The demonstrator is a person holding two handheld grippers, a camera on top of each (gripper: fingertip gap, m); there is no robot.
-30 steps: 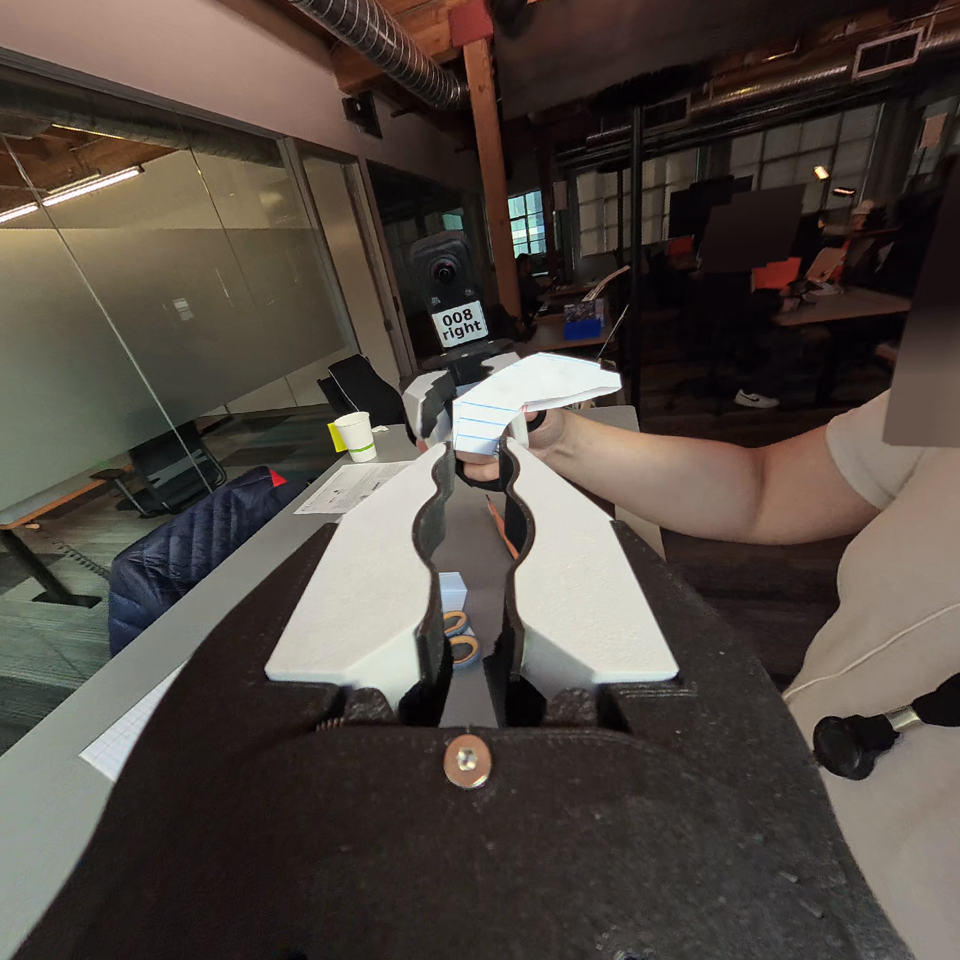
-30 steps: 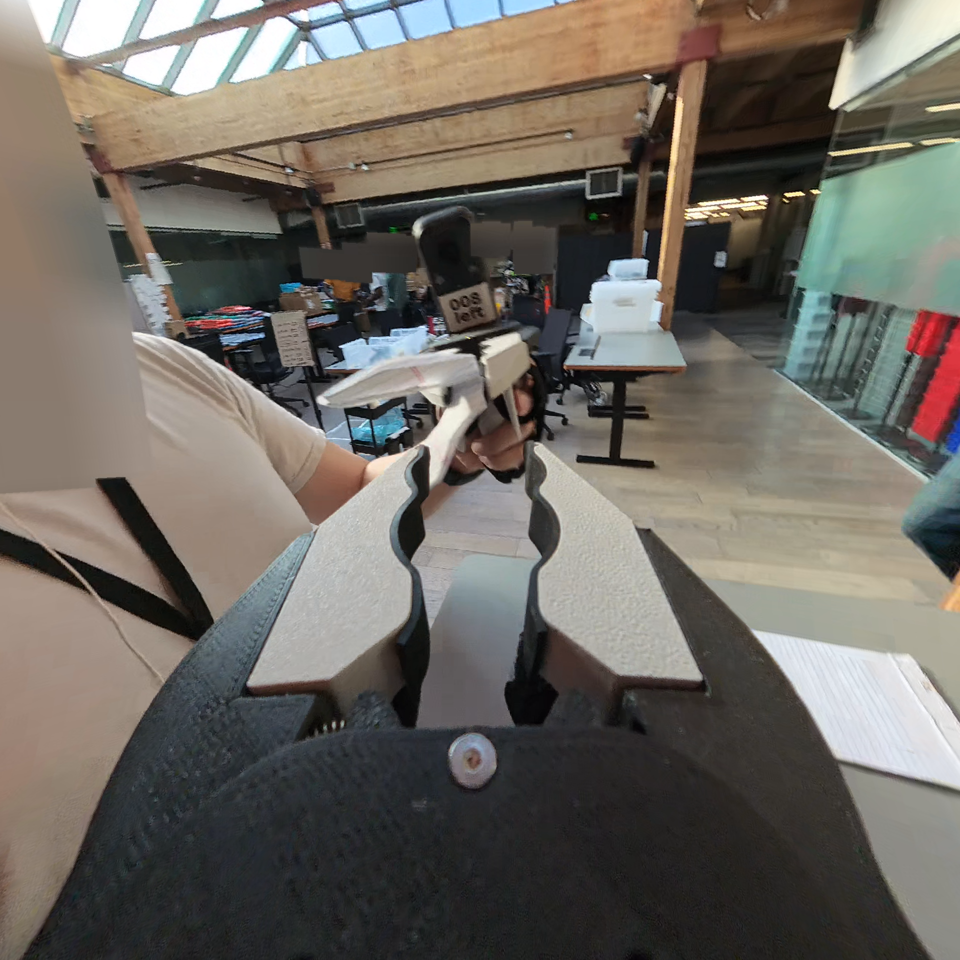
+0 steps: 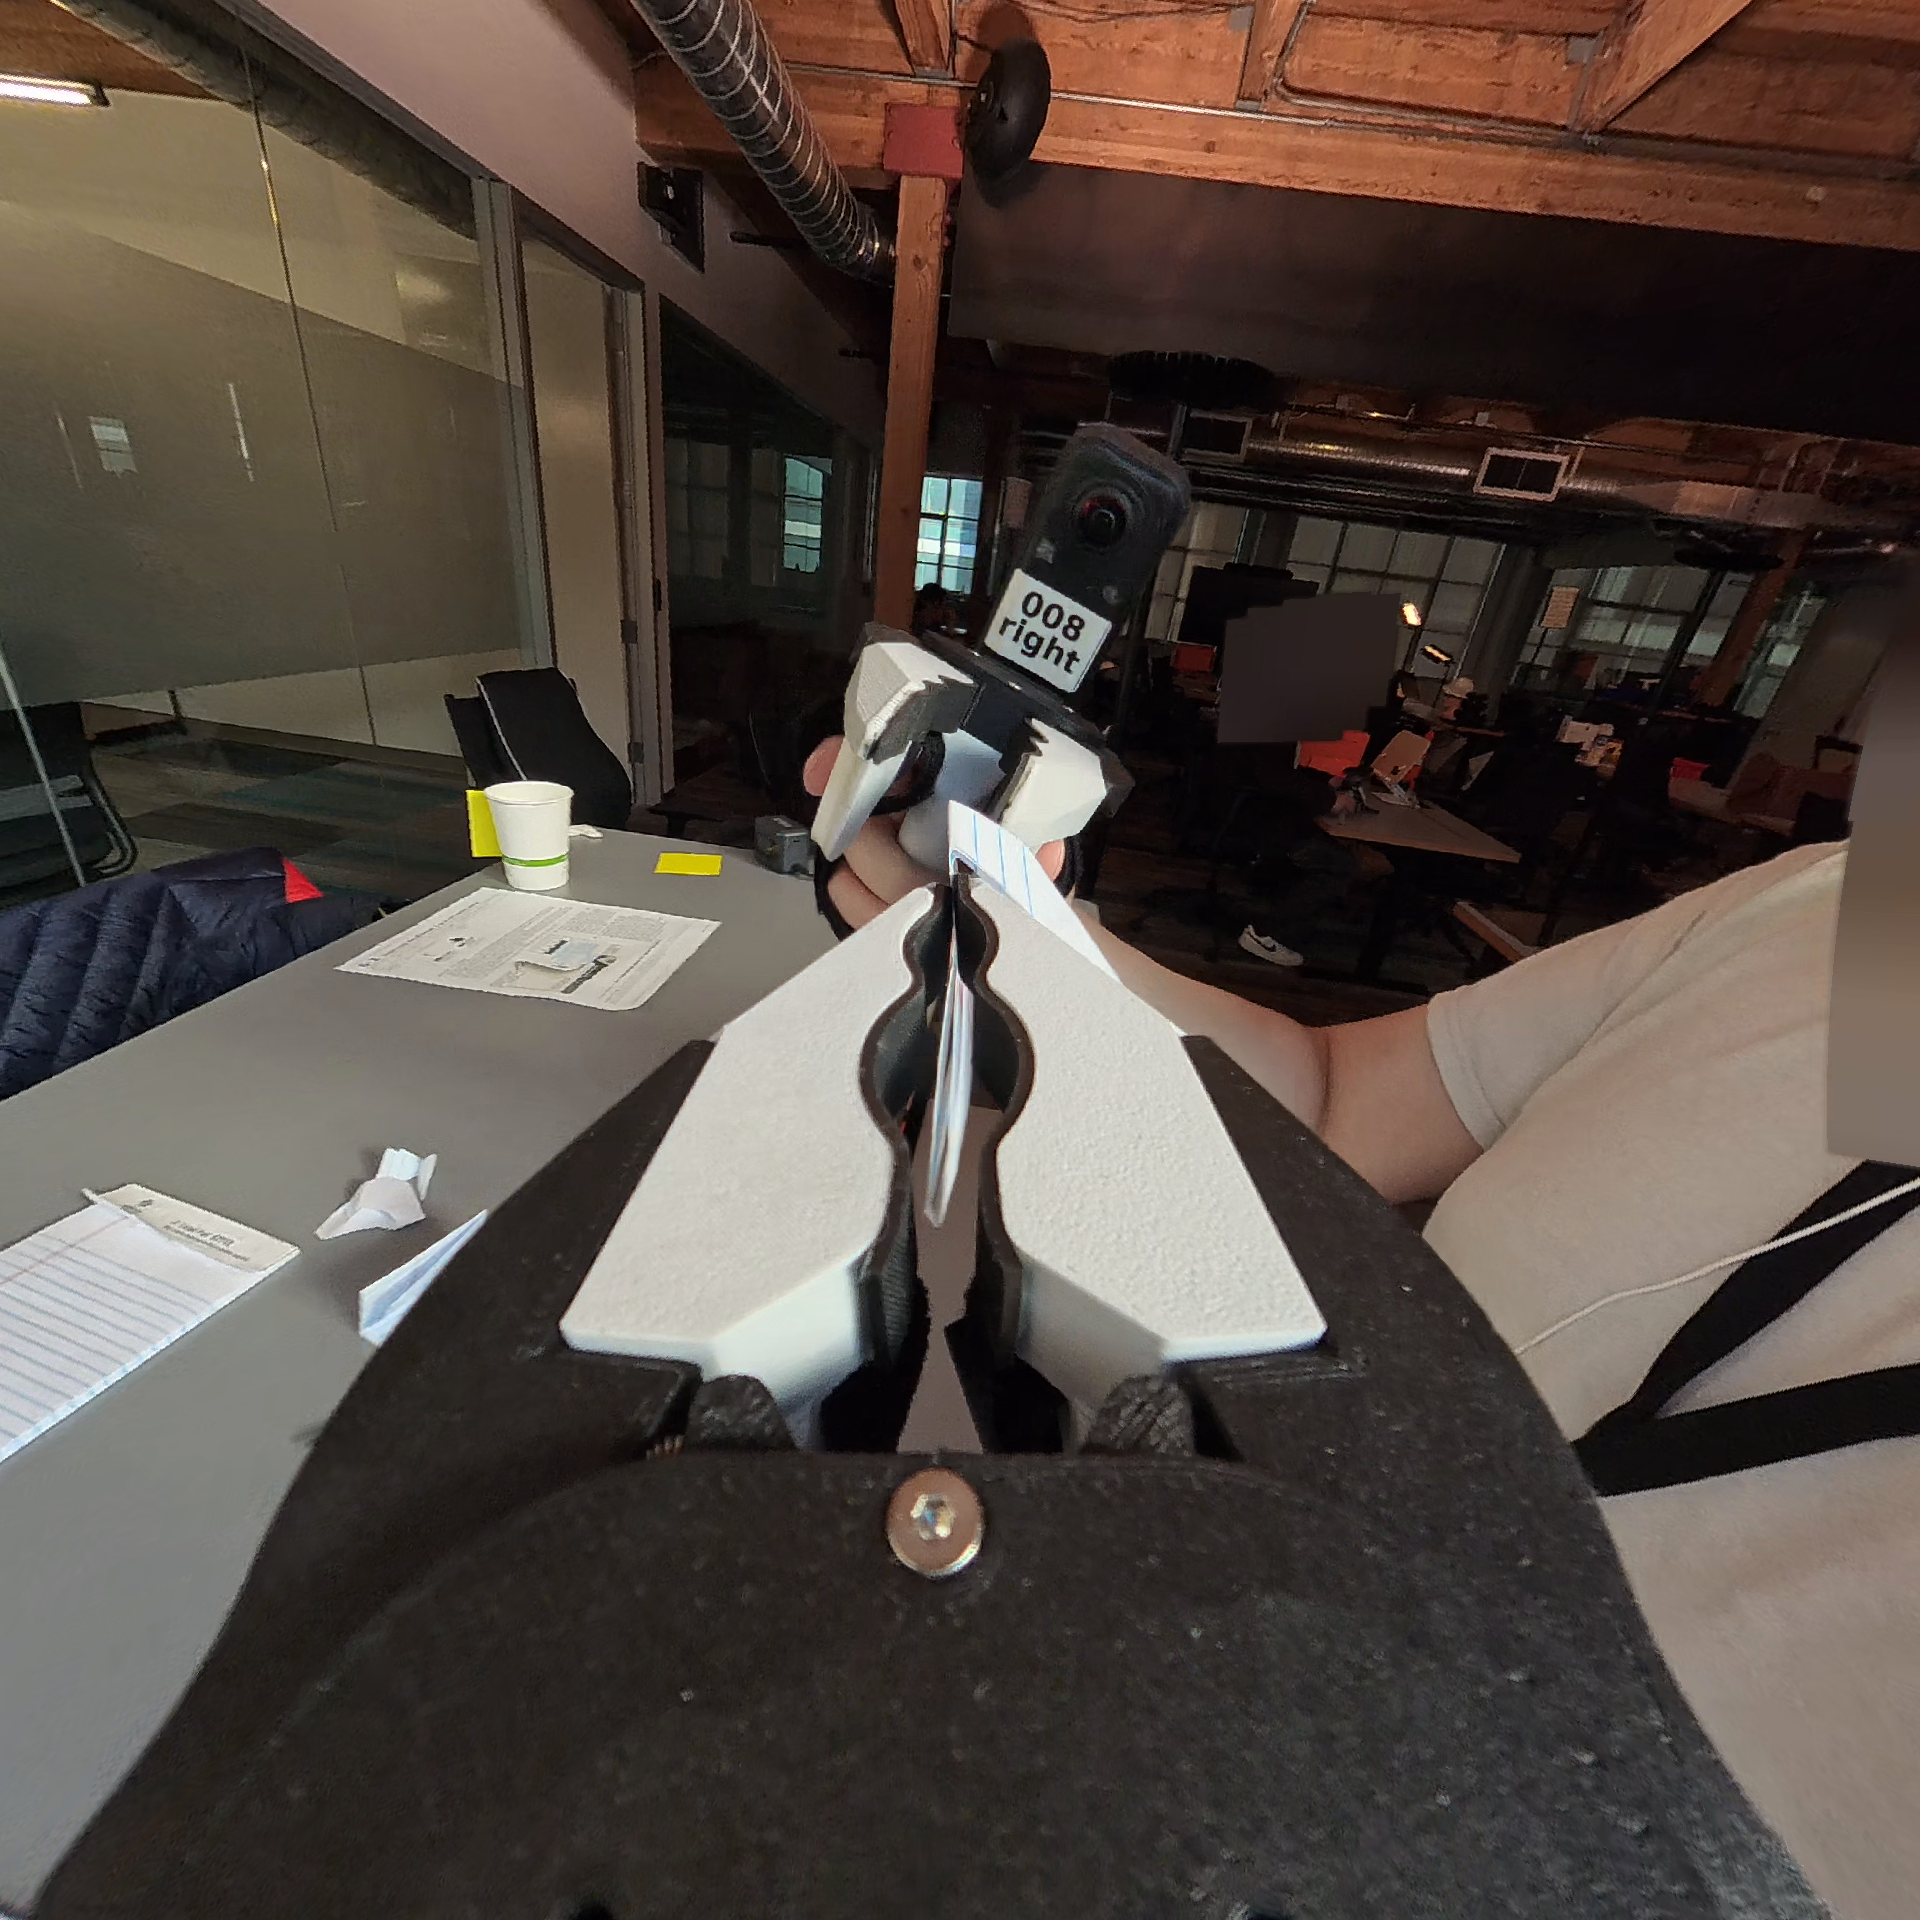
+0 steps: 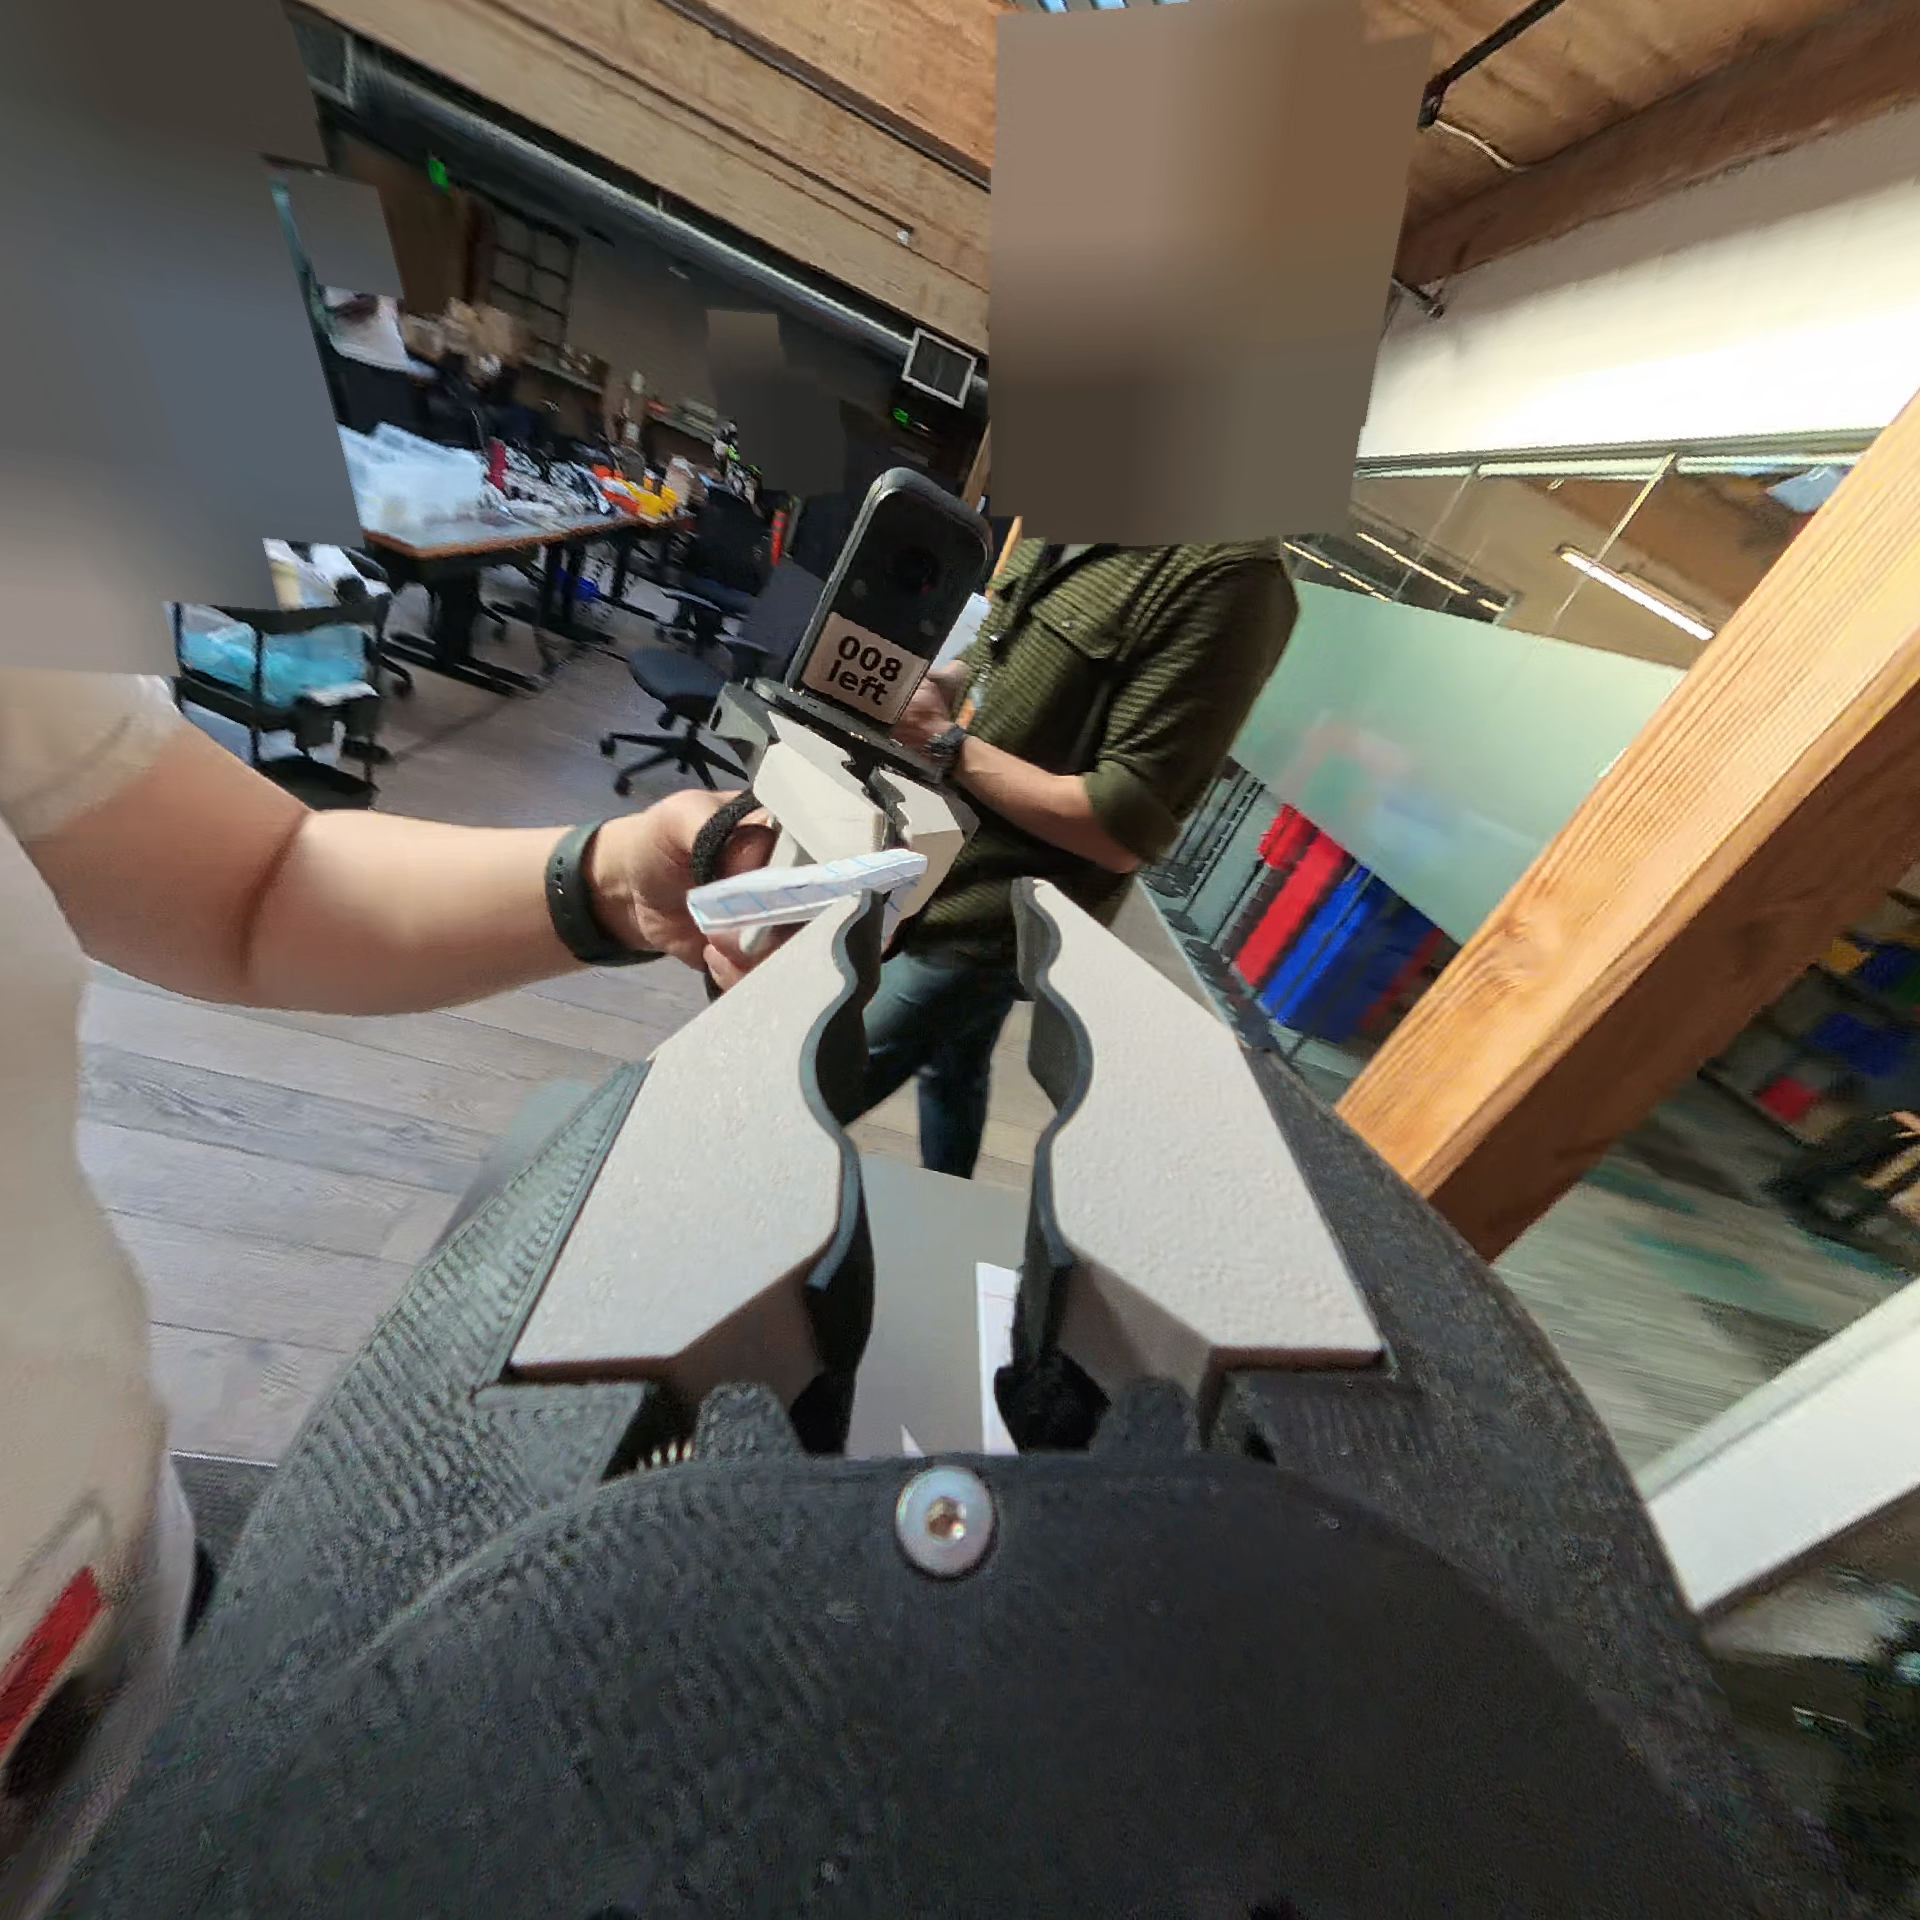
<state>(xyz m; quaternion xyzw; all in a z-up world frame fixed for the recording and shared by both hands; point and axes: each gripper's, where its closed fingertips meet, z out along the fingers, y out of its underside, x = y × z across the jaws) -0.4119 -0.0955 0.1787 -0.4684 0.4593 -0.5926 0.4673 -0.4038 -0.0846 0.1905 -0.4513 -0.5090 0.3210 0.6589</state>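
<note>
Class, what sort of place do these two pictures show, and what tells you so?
Probably an open-plan office or workshop in a converted industrial building: glass-walled meeting rooms, desks with swivel chairs, and exposed timber beams with bare ducting.

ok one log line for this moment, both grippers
left gripper: shut on folded lined paper | right gripper: open, empty | both raised above grey table

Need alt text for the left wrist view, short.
The left gripper is shut on a folded piece of lined paper, with the right gripper open just beyond it. A grey table at left holds a paper cup.
</note>
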